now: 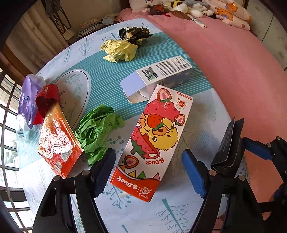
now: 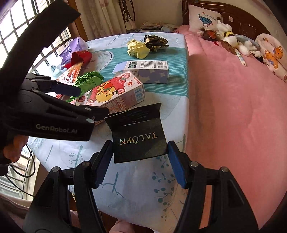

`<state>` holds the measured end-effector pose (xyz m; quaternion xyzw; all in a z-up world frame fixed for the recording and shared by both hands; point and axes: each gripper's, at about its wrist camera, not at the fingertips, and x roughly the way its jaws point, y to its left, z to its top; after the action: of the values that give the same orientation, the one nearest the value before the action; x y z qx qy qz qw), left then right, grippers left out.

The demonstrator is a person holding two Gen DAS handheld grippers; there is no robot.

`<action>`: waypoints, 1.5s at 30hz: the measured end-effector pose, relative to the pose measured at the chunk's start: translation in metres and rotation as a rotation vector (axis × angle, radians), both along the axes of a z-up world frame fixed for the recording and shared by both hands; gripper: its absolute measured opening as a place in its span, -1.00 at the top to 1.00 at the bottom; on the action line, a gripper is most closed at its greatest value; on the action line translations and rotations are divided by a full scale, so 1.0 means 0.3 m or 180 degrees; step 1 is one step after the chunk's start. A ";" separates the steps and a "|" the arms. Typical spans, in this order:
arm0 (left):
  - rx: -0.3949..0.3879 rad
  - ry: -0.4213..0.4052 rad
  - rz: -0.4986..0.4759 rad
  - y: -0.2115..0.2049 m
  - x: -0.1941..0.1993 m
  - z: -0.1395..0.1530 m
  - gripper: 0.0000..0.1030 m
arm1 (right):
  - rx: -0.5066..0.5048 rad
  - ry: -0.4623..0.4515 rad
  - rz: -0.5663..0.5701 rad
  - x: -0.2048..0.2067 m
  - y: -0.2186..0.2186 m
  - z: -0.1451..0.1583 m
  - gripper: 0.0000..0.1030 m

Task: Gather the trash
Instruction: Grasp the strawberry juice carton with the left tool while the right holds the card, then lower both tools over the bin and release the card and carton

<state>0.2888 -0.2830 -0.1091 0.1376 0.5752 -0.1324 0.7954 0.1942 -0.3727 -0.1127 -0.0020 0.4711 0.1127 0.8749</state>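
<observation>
Black TALOPN box (image 2: 139, 141) near, strawberry B.Duck carton (image 1: 152, 141) lying flat mid-table, crumpled green paper (image 1: 97, 130) left, open white box (image 1: 157, 76) beyond

My left gripper (image 2: 89, 100) covers part of the B.Duck carton (image 2: 114, 95); print on the white box (image 1: 161, 71) is too small to read; the pillow (image 1: 141, 4) is cropped.

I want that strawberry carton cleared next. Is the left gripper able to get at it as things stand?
Probably yes: the left gripper is open, with the strawberry carton lying flat right between its fingers, nothing on top.
</observation>
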 end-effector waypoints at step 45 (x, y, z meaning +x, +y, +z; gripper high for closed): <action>-0.0491 0.0113 0.0377 0.852 -0.941 0.066 0.98 | 0.0086 0.0180 0.0514 -0.618 0.775 -0.099 -0.14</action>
<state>0.0066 -0.0275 -0.0893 0.0394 0.5844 -0.1315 0.7997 0.0087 -0.1400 -0.1424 -0.0249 0.4924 0.1892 0.8492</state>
